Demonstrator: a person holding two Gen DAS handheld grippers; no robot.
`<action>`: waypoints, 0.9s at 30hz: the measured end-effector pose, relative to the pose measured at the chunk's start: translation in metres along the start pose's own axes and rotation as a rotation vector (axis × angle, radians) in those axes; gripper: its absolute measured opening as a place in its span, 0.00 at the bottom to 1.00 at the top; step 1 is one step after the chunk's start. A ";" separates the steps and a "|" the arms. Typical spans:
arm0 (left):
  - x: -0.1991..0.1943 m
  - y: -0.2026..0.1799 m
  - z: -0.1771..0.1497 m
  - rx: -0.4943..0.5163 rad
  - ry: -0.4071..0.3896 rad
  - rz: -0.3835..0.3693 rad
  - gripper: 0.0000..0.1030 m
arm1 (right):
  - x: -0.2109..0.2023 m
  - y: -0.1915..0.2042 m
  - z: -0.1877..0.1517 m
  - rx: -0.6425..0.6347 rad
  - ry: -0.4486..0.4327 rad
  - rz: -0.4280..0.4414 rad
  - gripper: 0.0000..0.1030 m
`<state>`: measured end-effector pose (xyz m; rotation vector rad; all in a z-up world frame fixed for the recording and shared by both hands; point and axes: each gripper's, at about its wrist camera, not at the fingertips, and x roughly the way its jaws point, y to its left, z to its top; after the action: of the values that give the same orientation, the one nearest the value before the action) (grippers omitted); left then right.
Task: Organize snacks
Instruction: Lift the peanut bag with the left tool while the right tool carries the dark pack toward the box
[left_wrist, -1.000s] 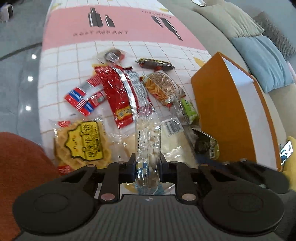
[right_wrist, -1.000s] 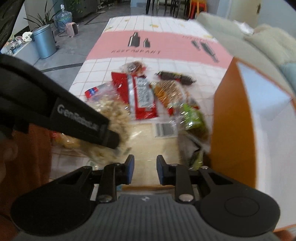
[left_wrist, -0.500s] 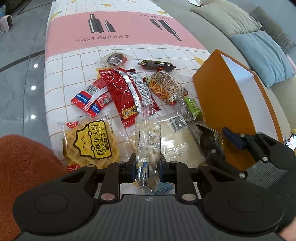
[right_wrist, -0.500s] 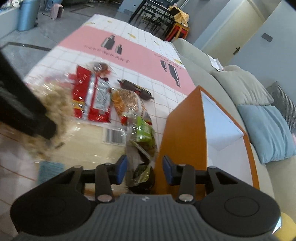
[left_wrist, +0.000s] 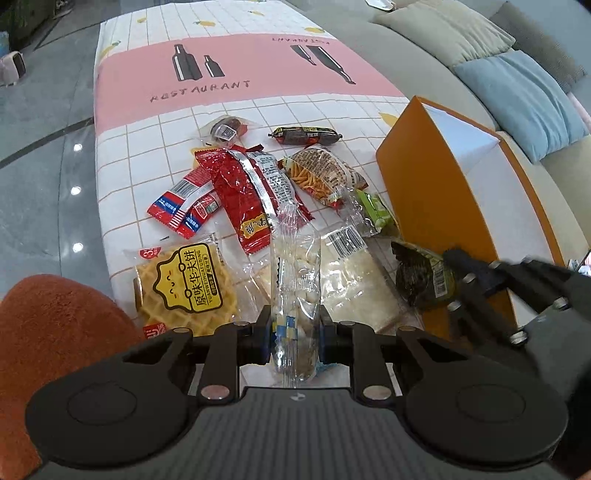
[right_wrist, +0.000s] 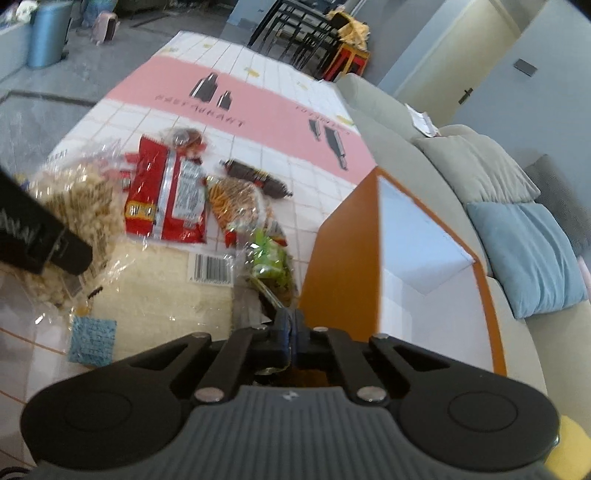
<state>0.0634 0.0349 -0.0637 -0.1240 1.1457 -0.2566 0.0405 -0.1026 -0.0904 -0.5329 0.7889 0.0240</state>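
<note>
My left gripper (left_wrist: 293, 332) is shut on a clear bag of pale nuts (left_wrist: 295, 280), held above the tablecloth; the bag also shows in the right wrist view (right_wrist: 79, 206). My right gripper (right_wrist: 293, 338) is shut on the edge of a dark green snack packet (left_wrist: 424, 277) beside the orange box (left_wrist: 443, 206), which shows in the right wrist view (right_wrist: 343, 258) with its white inside open. Several snacks lie on the cloth: a red packet (left_wrist: 251, 192), a yellow waffle pack (left_wrist: 184, 284), a flat pale pack (left_wrist: 354, 284) and a sausage (left_wrist: 306, 136).
A checked cloth with a pink band (left_wrist: 236, 74) covers the table. A grey sofa with a blue cushion (left_wrist: 517, 99) lies right of the box. An orange furry thing (left_wrist: 55, 332) is at the near left. A green packet (left_wrist: 376, 212) sits against the box.
My right gripper has closed from open onto the dark green packet next to the box. My left gripper still holds the nut bag, a little higher.
</note>
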 end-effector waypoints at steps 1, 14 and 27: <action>-0.002 -0.002 -0.001 0.004 -0.001 0.004 0.24 | -0.007 -0.002 0.001 0.003 -0.022 -0.007 0.00; -0.036 -0.027 0.000 0.053 -0.061 0.047 0.24 | -0.057 -0.042 0.011 0.170 -0.136 0.118 0.00; -0.007 -0.011 -0.002 0.025 -0.004 0.055 0.24 | -0.007 0.011 -0.011 0.046 -0.032 0.029 0.29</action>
<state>0.0570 0.0263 -0.0561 -0.0705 1.1399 -0.2216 0.0259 -0.0967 -0.0976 -0.4767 0.7639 0.0414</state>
